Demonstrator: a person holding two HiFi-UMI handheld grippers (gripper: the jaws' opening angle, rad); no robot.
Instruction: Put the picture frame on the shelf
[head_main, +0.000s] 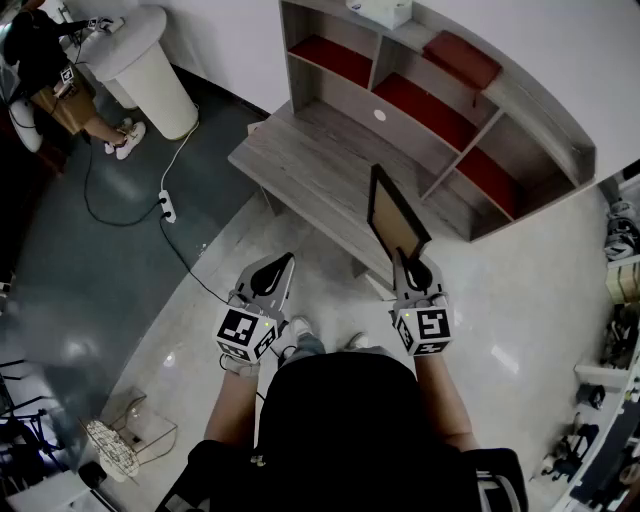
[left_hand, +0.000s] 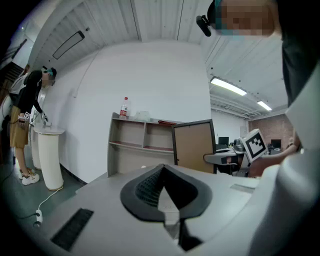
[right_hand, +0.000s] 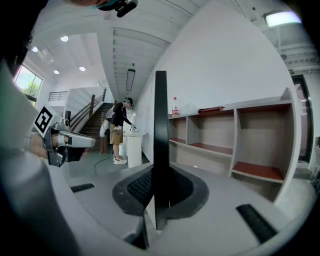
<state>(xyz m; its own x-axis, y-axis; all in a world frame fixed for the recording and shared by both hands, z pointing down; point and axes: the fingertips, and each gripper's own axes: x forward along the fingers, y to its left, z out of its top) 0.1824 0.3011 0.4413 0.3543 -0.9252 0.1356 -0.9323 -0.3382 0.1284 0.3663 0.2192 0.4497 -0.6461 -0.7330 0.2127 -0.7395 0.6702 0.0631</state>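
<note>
My right gripper (head_main: 413, 270) is shut on the bottom edge of the picture frame (head_main: 393, 218), a black-rimmed frame with a brown back, held upright over the near edge of the shelf unit's low deck. The frame (right_hand: 160, 125) shows edge-on between the black pads in the right gripper view. The grey wooden shelf (head_main: 330, 170) with red-lined compartments stands ahead against the white wall. My left gripper (head_main: 275, 265) hangs to the left of the frame, shut and empty. The left gripper view shows the frame's brown back (left_hand: 194, 145) in front of the shelf (left_hand: 130, 145).
A white box (head_main: 385, 10) and a flat red thing (head_main: 460, 58) lie on the shelf top, with a bottle (left_hand: 124, 107) at one end. A white pedestal (head_main: 140, 60) and a person (head_main: 50, 80) are at far left. A power strip (head_main: 167, 205) and cable lie on the floor.
</note>
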